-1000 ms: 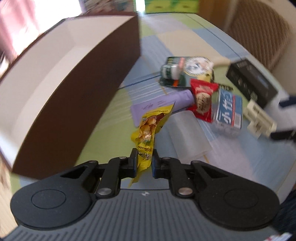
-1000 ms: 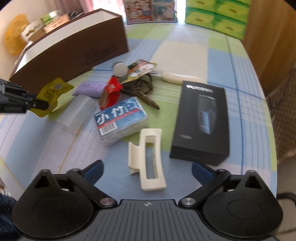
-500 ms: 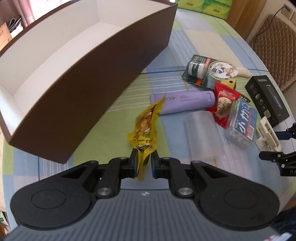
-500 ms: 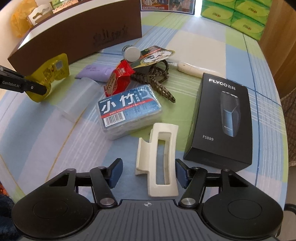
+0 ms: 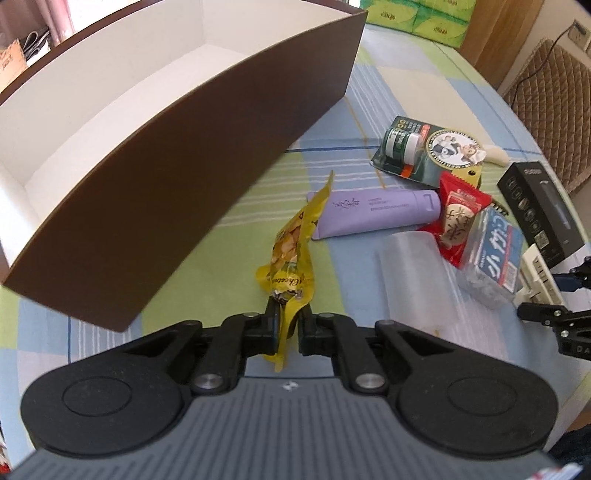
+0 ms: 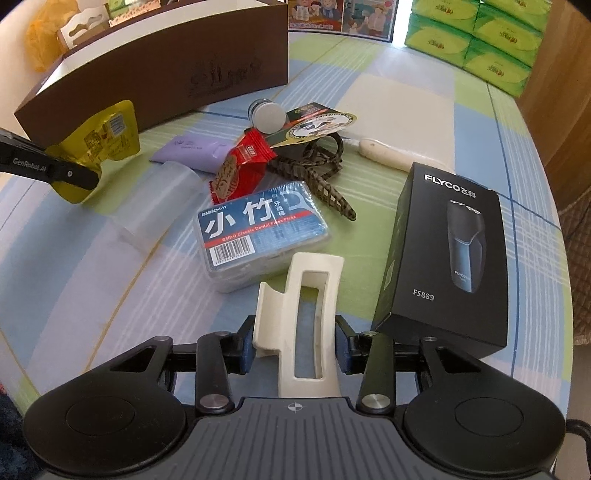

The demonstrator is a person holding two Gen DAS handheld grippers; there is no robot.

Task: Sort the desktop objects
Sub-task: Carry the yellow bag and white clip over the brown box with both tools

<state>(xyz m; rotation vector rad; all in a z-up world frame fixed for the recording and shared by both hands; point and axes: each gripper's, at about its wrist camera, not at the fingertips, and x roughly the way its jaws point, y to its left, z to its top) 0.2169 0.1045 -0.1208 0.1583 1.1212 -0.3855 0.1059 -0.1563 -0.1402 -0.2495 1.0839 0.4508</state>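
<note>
My left gripper (image 5: 287,325) is shut on a yellow snack packet (image 5: 291,254) and holds it above the tablecloth, just in front of the brown box (image 5: 177,155) with a white inside. The packet also shows in the right wrist view (image 6: 99,147). My right gripper (image 6: 295,350) has closed onto a cream hair claw clip (image 6: 303,317), its pads touching both sides of the clip on the table. The brown box (image 6: 166,85) stands at the far left there.
On the checked tablecloth lie a blue floss-pick box (image 6: 258,229), a black FLYCO shaver box (image 6: 447,254), a clear plastic case (image 6: 155,203), a purple tube (image 5: 373,214), a red snack packet (image 6: 240,166), a green carded item (image 5: 417,151) and a dark braided band (image 6: 317,173). Green tissue packs (image 6: 476,33) stand behind.
My right gripper moved forward and closed its fingers from wide open onto the cream clip. My left gripper, still holding the yellow packet, shifted slightly; the box appears a bit nearer.
</note>
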